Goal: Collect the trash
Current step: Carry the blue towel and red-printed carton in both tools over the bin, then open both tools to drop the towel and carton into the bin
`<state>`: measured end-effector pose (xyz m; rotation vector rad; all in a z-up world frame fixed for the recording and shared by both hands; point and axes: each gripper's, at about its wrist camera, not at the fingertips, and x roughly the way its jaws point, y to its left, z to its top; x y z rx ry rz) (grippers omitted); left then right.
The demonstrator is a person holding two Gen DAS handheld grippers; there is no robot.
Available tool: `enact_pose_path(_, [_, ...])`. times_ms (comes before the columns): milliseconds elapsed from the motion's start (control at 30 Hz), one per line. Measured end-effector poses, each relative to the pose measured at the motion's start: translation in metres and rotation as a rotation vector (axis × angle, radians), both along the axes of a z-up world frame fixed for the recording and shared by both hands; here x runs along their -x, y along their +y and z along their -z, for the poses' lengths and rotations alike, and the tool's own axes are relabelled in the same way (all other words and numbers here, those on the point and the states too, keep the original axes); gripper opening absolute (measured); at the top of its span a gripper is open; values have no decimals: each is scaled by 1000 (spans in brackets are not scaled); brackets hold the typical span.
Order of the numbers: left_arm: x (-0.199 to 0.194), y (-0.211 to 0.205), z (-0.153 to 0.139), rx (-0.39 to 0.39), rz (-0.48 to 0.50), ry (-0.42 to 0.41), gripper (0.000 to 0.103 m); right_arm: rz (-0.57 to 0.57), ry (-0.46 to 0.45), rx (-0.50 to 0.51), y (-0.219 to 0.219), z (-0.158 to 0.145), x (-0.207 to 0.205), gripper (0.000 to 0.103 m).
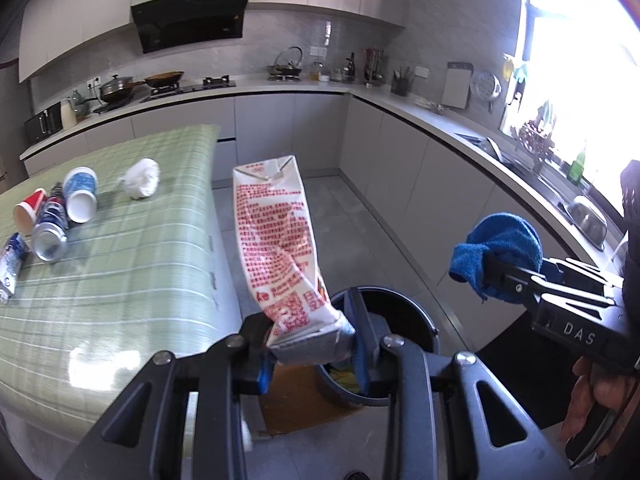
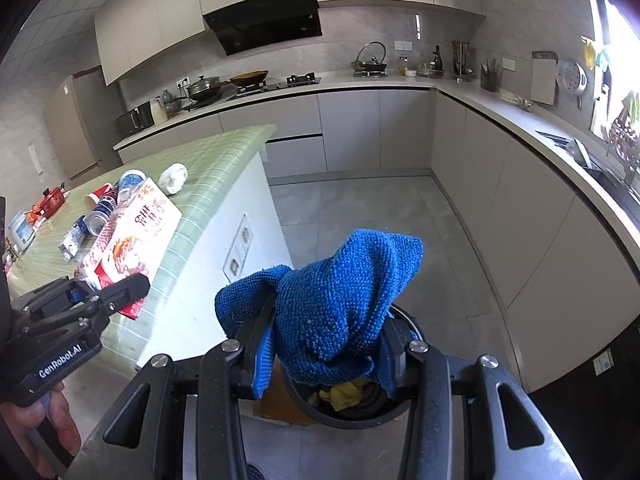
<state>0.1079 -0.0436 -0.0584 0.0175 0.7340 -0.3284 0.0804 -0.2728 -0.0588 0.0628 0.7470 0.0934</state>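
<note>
Trash is going in: left gripper (image 1: 312,344) clamping a milk carton (image 1: 280,240), right gripper (image 2: 320,360) clamping a blue cloth (image 2: 332,300) over the bin (image 1: 420,320); cups (image 1: 80,196) and can (image 1: 50,232) are remaining.

— What am I holding over the bin (image 1: 420,320)?

— On my left, a crumpled white carton (image 1: 280,240) printed in red, standing upright at frame centre. On my right, a bunched blue cloth (image 2: 344,304). The dark round bin sits low in the frame, with yellow scraps (image 2: 348,396) inside.
</note>
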Motion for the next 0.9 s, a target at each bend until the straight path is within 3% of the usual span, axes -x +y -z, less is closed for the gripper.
enact_pose_path(267, [3, -40, 24, 3, 16, 49, 32, -4, 46, -1, -41, 23, 2, 44])
enact_pose_path(900, [-17, -97, 123, 33, 7, 302, 32, -206, 200, 49, -68, 146, -32, 44])
